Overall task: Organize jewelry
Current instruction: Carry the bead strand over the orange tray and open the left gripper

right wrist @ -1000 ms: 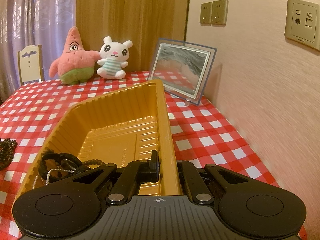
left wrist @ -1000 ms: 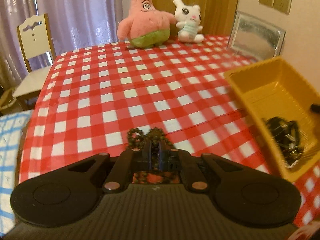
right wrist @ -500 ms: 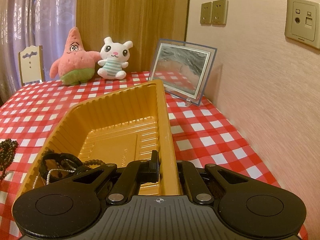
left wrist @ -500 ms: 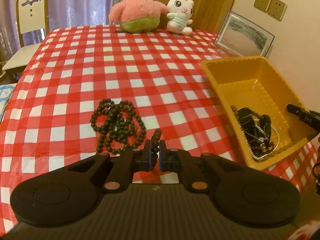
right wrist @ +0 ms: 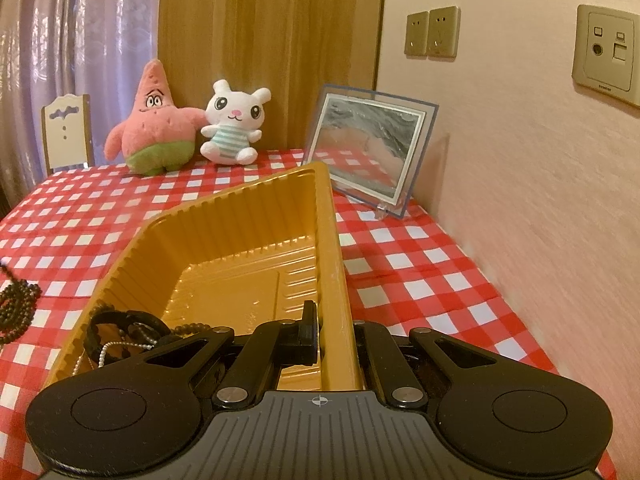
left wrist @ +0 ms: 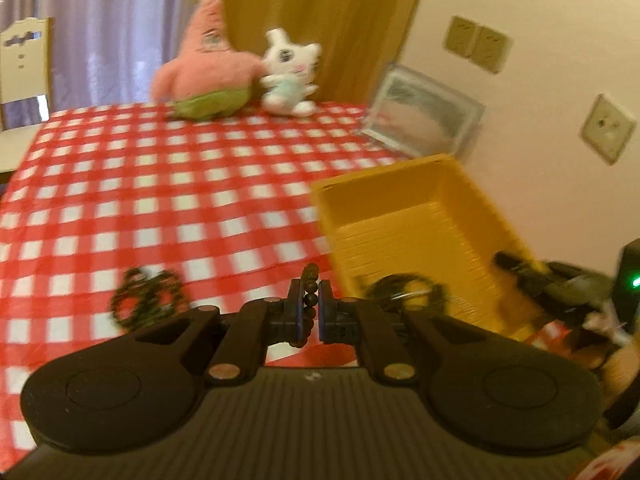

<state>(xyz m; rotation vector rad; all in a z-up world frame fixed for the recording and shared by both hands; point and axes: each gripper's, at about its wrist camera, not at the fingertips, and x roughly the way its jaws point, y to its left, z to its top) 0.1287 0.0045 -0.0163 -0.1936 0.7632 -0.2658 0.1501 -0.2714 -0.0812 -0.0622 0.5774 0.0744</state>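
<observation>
My left gripper is shut on a strand of dark wooden beads, lifted above the table; the rest of the bead necklace hangs or lies in a blurred pile to the left. The yellow tray is to the right, with black bracelets and a silver chain in its near end. My right gripper is shut on the tray's right rim, one finger inside, one outside. The jewelry in the tray shows at left, and the bead necklace at the far left edge.
A red-and-white checked cloth covers the table. A pink star plush and a white bunny plush sit at the back. A framed picture leans on the wall. A chair stands behind the table.
My left gripper has lifted and swung right toward the tray with the bead strand in it; the view is motion-blurred. The right gripper has stayed on the tray rim.
</observation>
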